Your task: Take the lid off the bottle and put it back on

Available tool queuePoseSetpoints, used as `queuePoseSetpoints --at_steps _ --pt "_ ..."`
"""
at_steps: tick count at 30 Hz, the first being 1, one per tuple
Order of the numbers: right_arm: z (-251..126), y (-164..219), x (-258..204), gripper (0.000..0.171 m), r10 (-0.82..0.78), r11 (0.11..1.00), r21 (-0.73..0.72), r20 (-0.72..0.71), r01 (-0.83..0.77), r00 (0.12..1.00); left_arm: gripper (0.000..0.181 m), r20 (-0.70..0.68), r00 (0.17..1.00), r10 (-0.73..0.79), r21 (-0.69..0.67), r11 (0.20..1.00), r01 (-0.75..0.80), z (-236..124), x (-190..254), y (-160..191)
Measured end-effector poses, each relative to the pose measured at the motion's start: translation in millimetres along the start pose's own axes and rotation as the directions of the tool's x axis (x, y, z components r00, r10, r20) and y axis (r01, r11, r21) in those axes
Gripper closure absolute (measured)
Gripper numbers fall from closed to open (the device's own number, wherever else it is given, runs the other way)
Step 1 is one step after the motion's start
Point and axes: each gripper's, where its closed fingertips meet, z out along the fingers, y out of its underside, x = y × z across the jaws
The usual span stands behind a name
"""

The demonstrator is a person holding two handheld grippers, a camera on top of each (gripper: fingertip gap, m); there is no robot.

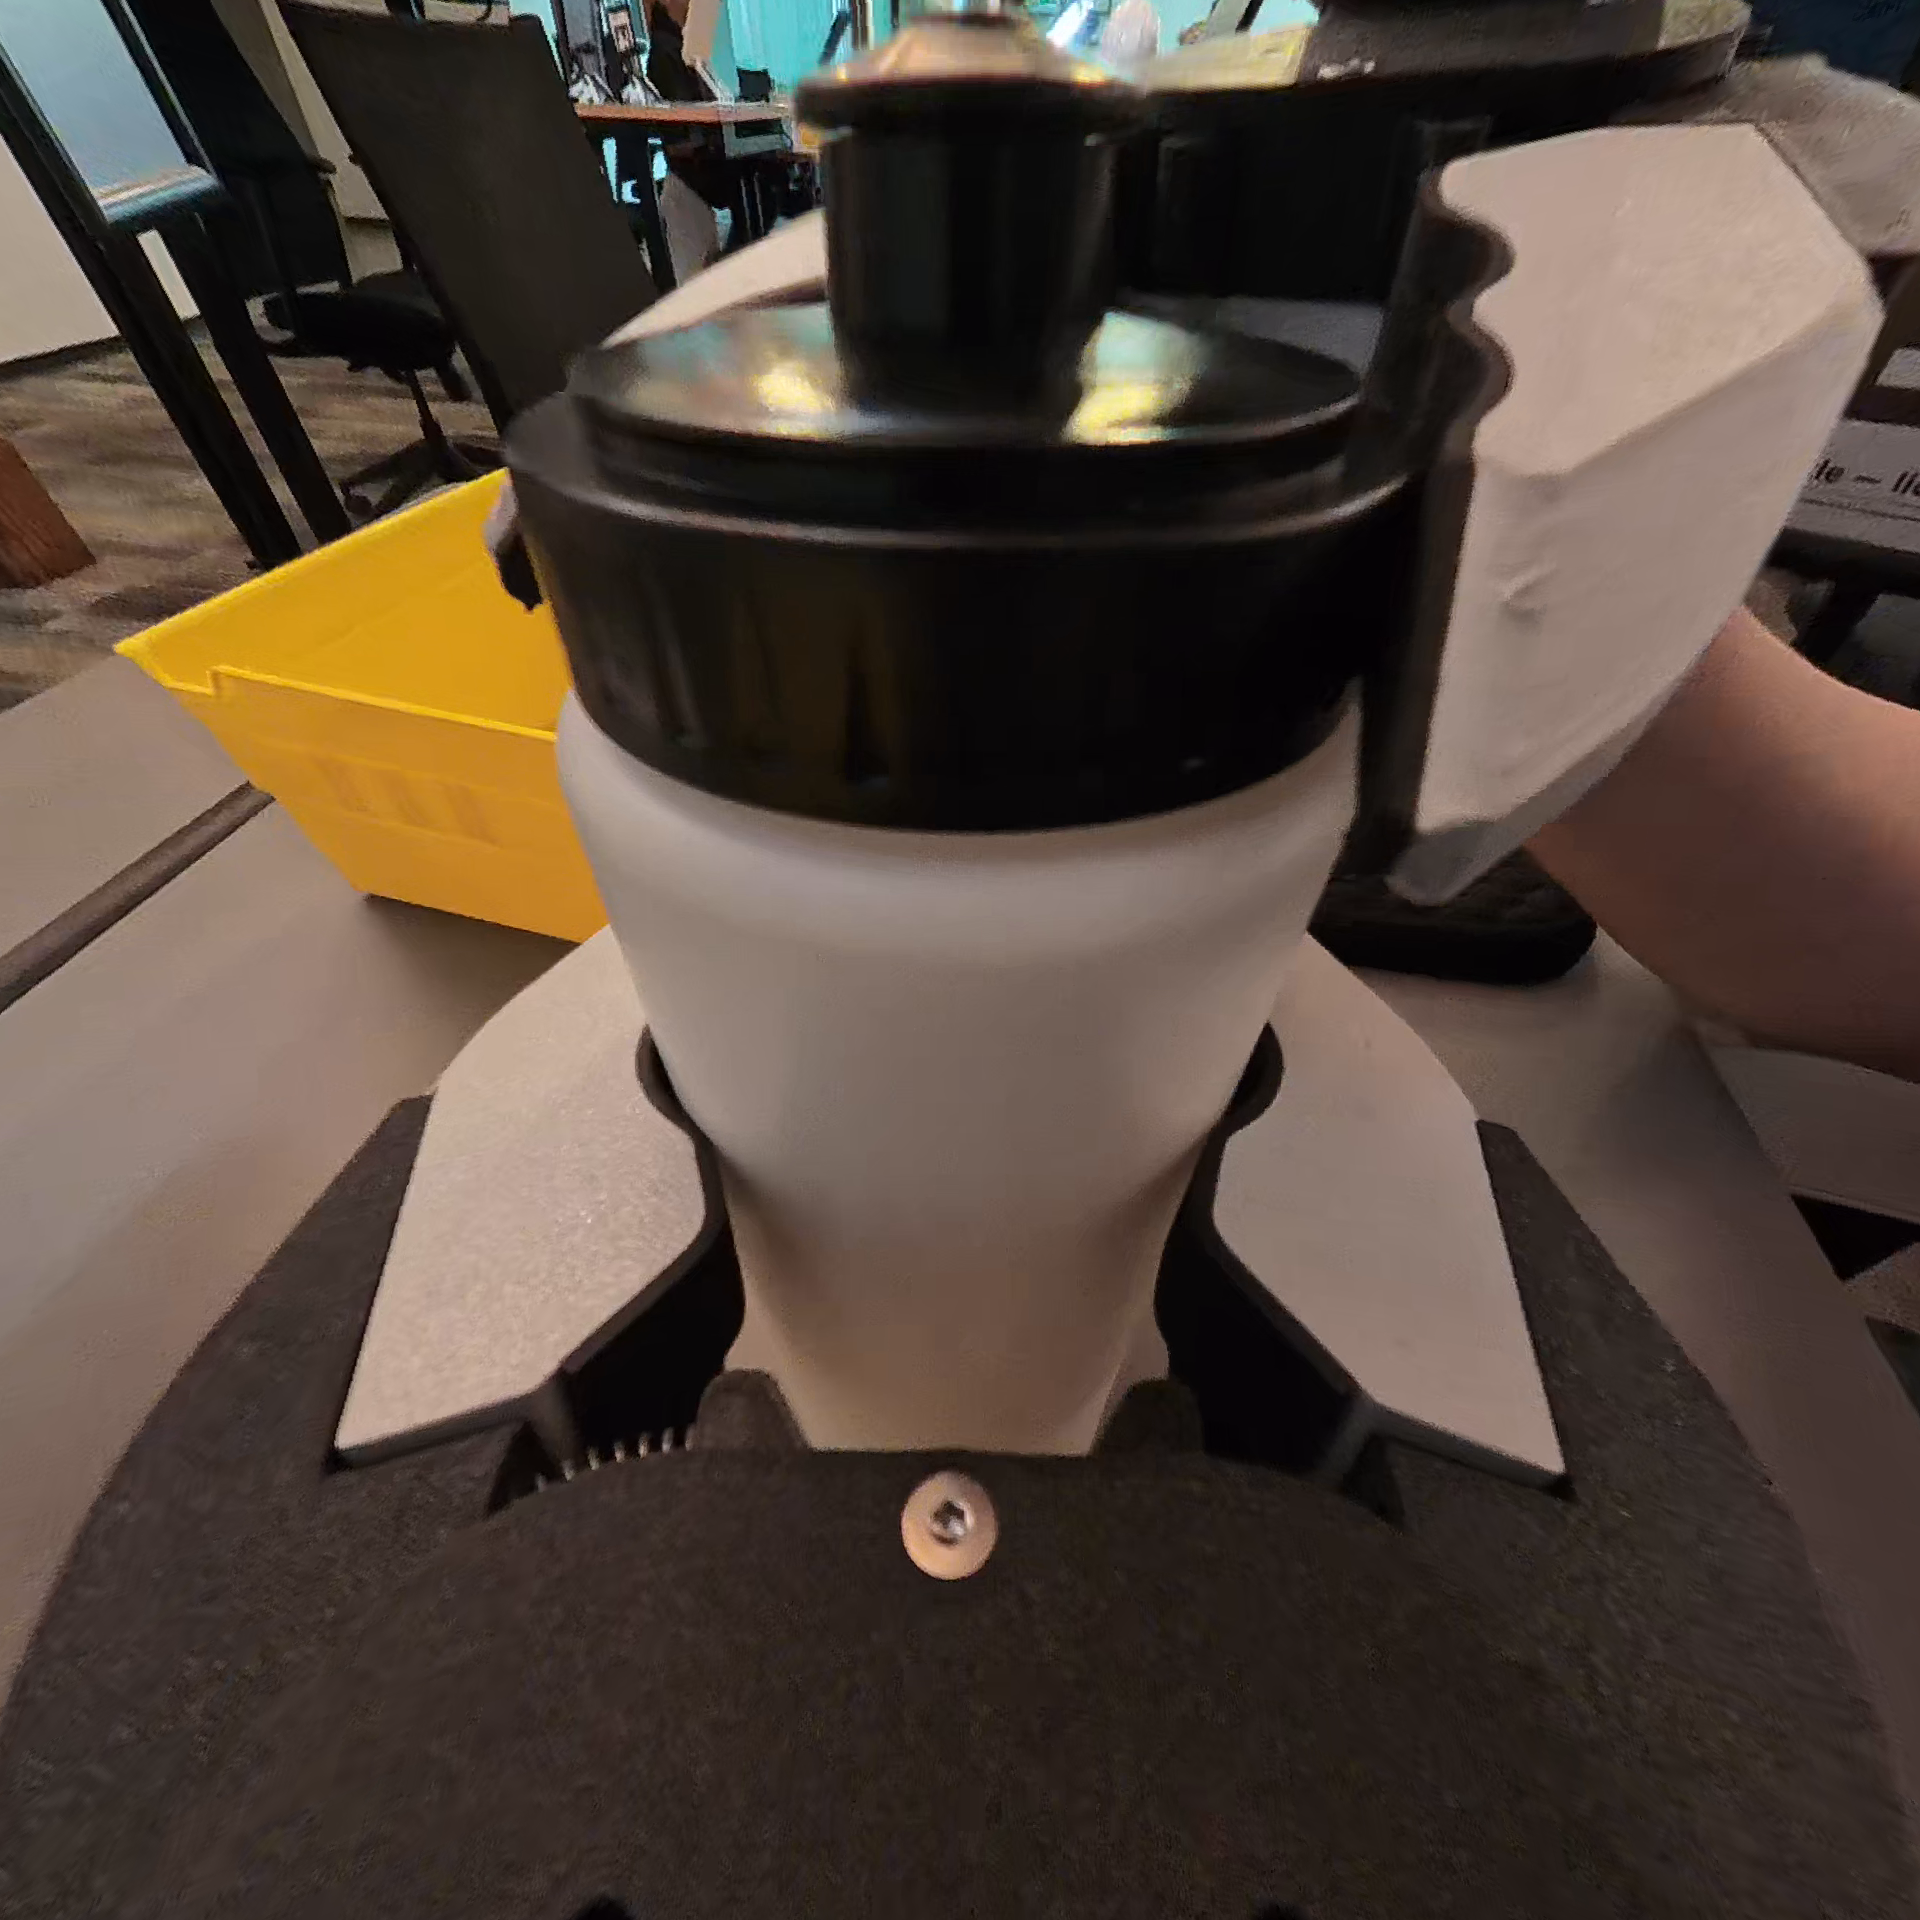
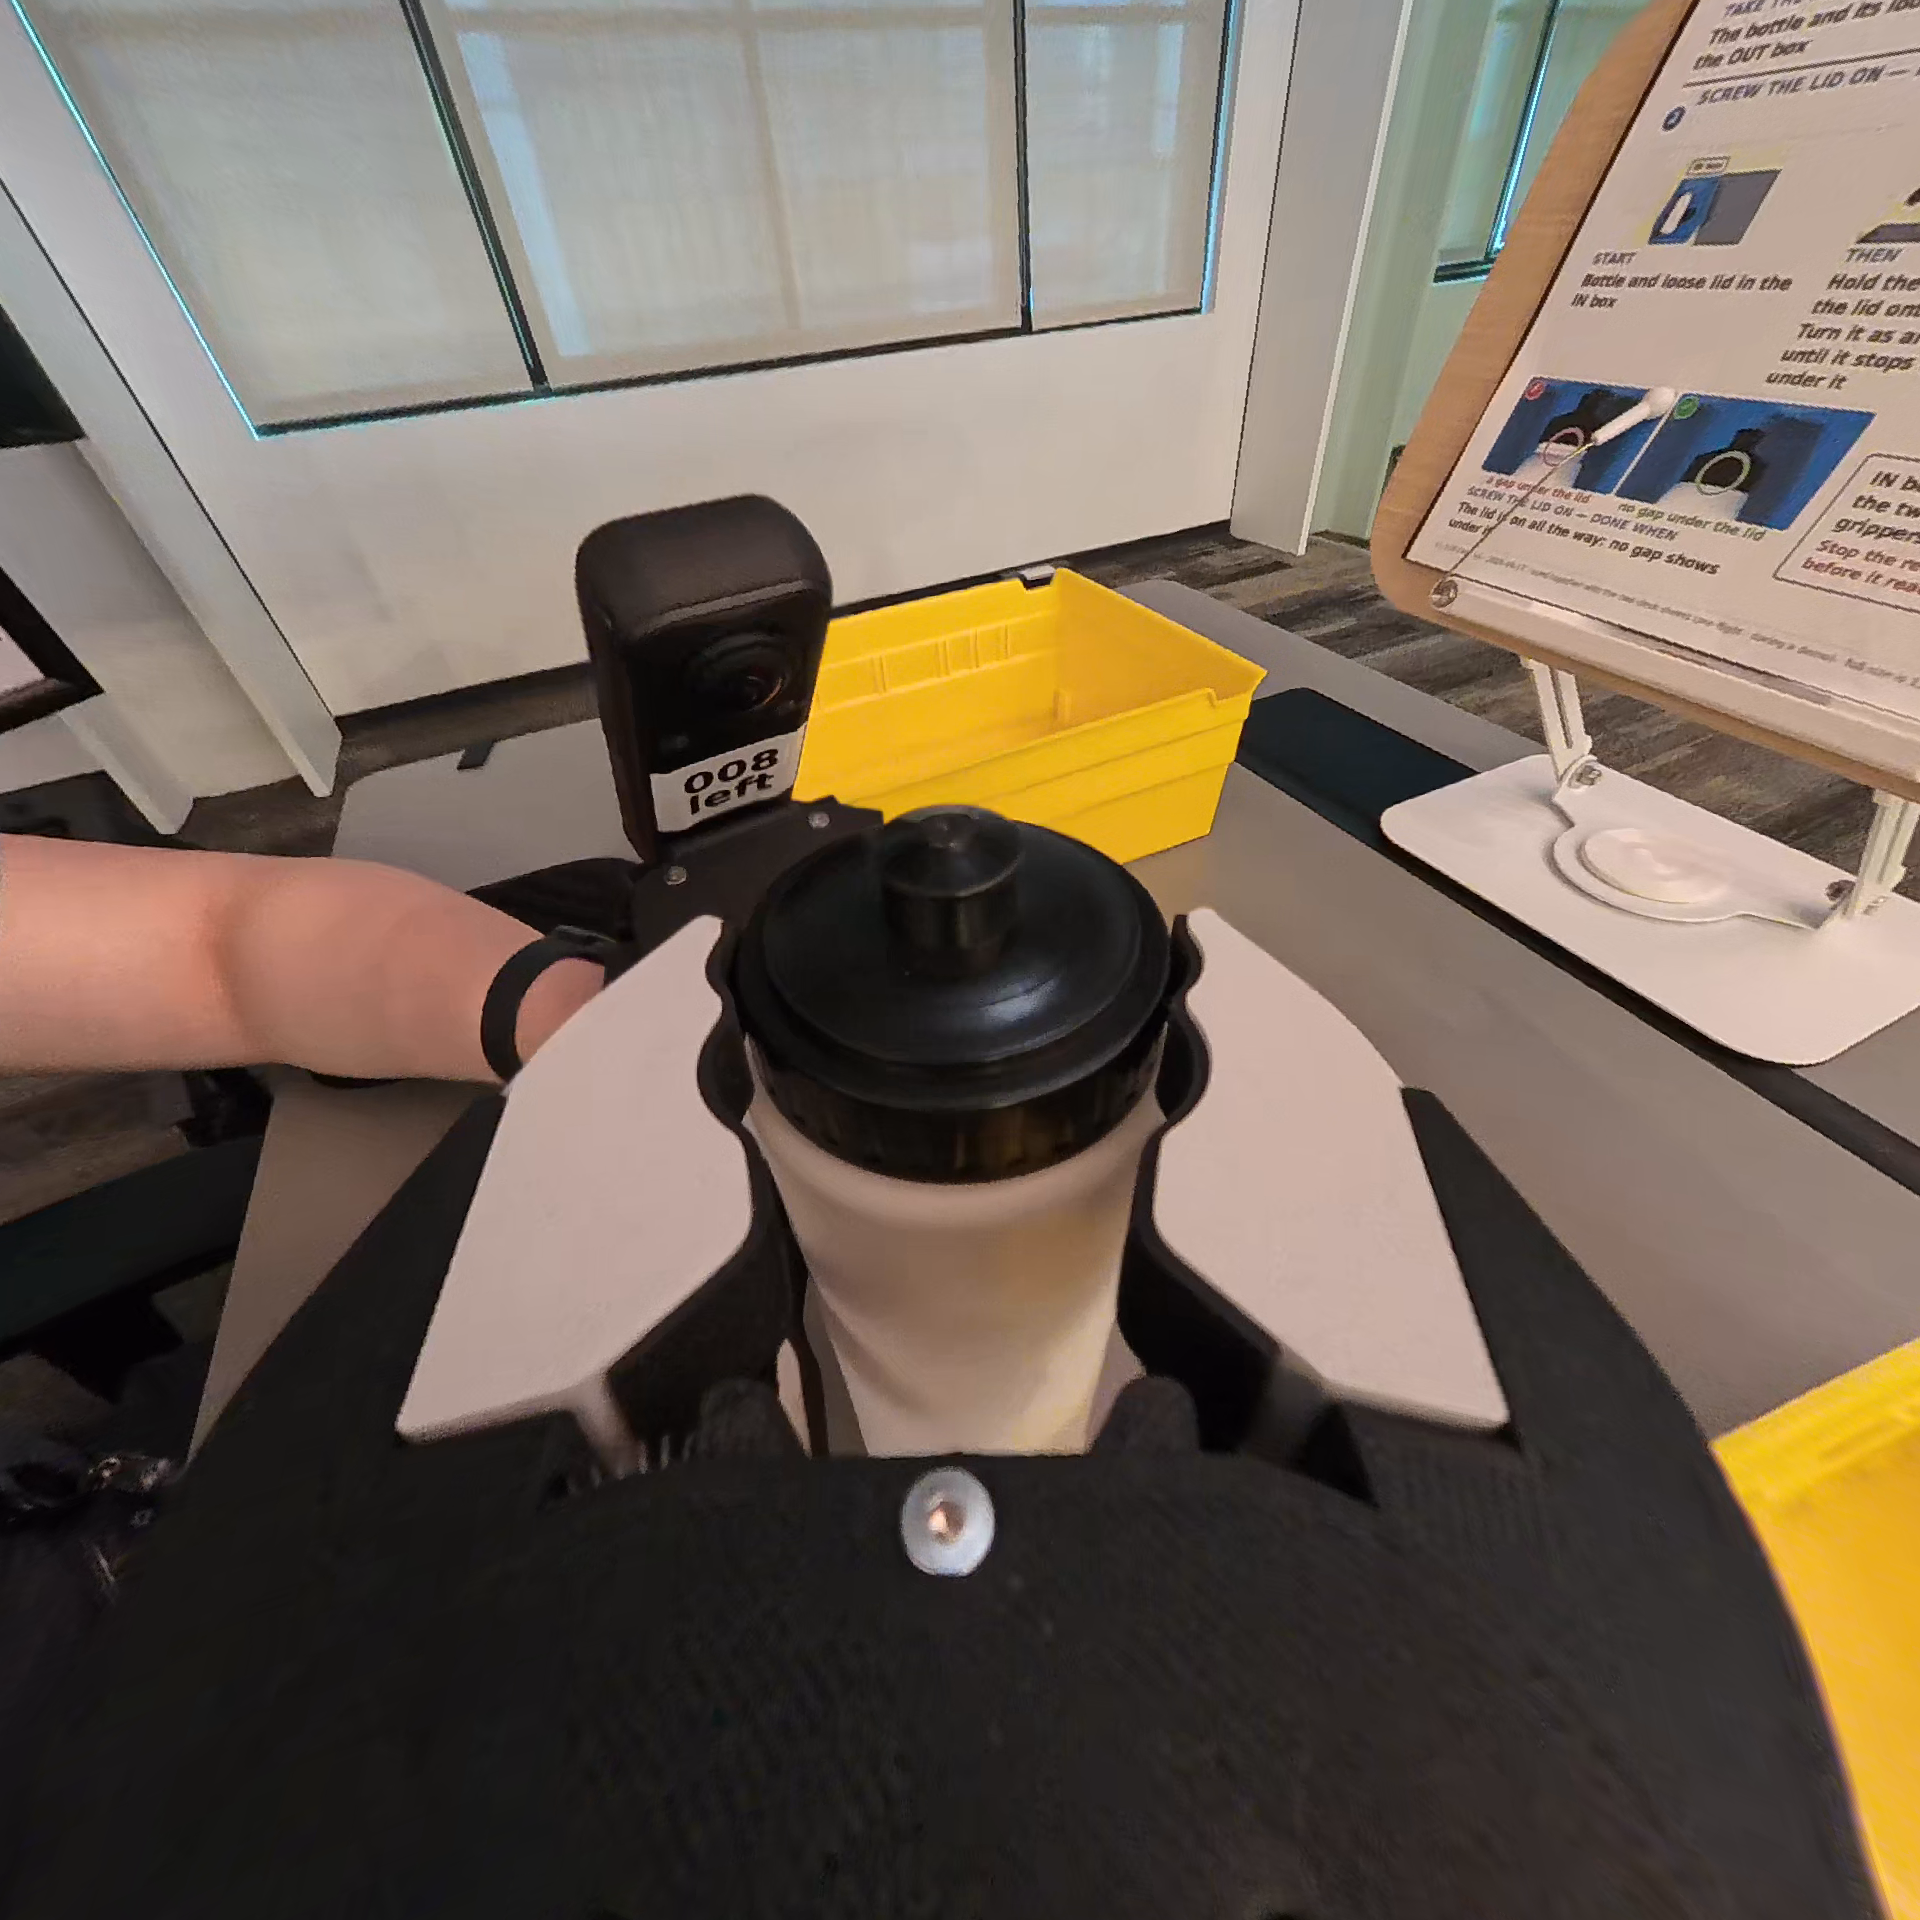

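gripping the white bottle [image 1: 935,1039] low on its body, the left hand-held gripper [image 1: 956,1122] holds it upright above the counter [image 1: 156,1091]. the right hand-held gripper [image 2: 951,1023] is clamped on the black lid [image 2: 951,997], one finger on each side. the lid sits on the bottle's neck with no gap visible under it, so i judge it either not yet unscrewed or already screwed back; the pictures alone cannot tell which. a yellow bin [image 2: 1039,696] behind the bottle looks empty. a second yellow bin [image 2: 1839,1558] shows only a corner, its contents hidden.
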Motion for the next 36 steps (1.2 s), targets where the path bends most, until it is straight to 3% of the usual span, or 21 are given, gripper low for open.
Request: queuePoseSetpoints --at_steps 9,31,36 --pt "-1.2 3.4 -0.5 0.094 -0.053 0.996 -0.078 -0.056 0.049 0.997 0.081 0.018 1.0 -0.006 -0.021 1.0 0.007 0.8 0.5 2.9" --pt "-4.6 3.2 1.3 0.094 -0.056 0.997 -0.051 -0.094 0.051 0.994 0.082 0.046 0.999 -0.013 -0.072 0.997 0.016 3.9 1.2 4.9" --pt "-5.6 3.3 -0.3 0.093 -0.122 0.989 -0.101 -0.128 0.109 0.984 0.083 0.077 0.997 0.026 -0.091 0.996 -0.019 4.1 -0.9 4.5"
